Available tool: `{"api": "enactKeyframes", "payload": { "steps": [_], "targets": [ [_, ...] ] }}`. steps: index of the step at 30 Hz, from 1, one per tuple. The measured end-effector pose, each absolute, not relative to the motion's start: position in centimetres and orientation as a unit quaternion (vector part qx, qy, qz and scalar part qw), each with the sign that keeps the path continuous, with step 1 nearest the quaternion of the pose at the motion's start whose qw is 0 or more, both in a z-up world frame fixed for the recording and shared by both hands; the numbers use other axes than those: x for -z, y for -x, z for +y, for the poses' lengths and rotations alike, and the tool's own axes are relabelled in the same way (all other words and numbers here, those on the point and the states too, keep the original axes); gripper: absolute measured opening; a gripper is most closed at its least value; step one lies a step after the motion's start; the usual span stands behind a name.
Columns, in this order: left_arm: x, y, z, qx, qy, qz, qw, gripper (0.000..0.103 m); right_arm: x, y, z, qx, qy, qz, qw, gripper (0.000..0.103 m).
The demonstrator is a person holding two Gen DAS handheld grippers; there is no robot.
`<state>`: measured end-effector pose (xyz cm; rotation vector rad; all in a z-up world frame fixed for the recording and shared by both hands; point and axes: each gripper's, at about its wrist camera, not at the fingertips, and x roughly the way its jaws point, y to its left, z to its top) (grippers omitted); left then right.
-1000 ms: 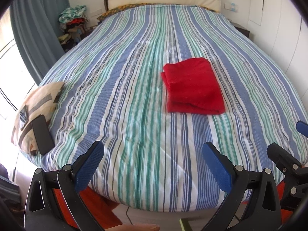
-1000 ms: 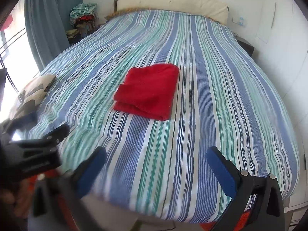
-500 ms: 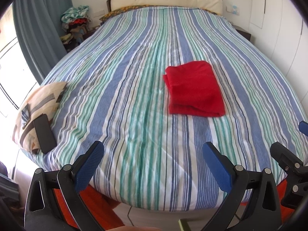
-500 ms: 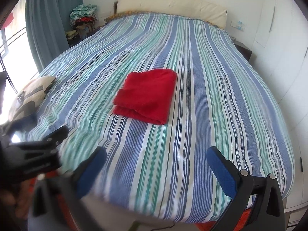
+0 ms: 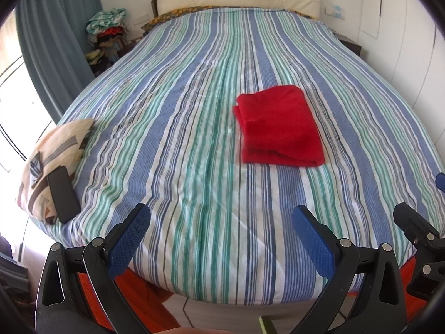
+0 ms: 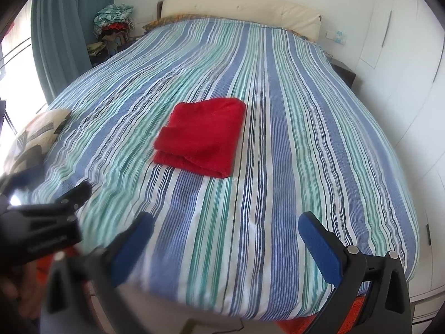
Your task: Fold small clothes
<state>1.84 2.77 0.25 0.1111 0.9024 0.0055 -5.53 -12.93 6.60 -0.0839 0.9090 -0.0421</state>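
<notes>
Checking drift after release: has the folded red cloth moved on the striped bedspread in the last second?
No. The folded red cloth lies on the same stripes of the blue, green and white striped bedspread; only the cameras shifted. Both grippers are open, clear of it.

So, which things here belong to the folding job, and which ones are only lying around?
Part of the job:
- red folded cloth on the striped bed cover
- left gripper, open, empty
- right gripper, open, empty

Just lying about:
- patterned cushion at the bed's left edge
- dark flat device on the cushion
- pile of clothes in the far corner
- curtain
</notes>
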Motion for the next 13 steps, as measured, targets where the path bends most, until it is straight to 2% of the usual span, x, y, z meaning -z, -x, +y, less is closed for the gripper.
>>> {"api": "enactKeyframes", "payload": {
  "steps": [13],
  "targets": [
    [-0.75, -1.37, 2.61, 0.006, -0.052, 0.427, 0.903, 0.102, -6.3, 5.47, -13.26, 0.022, 0.036, 0.44, 0.897, 0.102]
  ]
}}
